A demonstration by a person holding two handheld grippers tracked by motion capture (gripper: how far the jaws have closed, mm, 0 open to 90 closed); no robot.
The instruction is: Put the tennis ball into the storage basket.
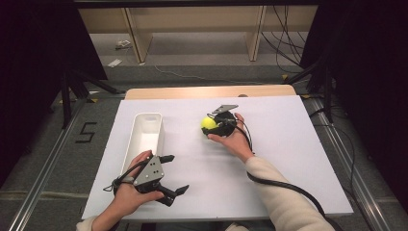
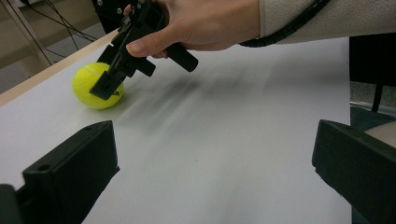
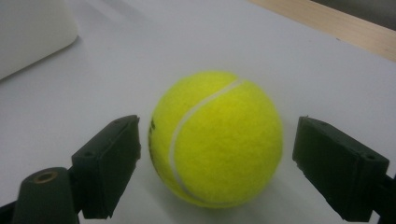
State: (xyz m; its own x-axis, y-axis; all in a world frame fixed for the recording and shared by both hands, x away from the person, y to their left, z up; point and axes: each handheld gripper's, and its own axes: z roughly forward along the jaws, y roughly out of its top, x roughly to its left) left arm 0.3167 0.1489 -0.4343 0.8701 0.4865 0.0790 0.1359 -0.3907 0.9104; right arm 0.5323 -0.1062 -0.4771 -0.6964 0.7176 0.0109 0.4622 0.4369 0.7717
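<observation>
Tennis ball [image 1: 209, 123] half-hidden between right gripper [image 1: 215, 126] fingers [image 3: 109, 163]

Your right gripper [image 1: 215, 126] is at the tennis ball [image 1: 209, 123]; your left gripper [image 1: 169, 174] sits apart.

Your right hand [image 1: 234, 137] holds its gripper mid-table on the white sheet [image 1: 284, 159], jaws around the yellow ball (contact is too small to judge). Your left gripper rests near the table's front edge with jaws spread wide, just beside the near end of the white bin [image 1: 144, 122], which stands lengthwise left of the ball.
</observation>
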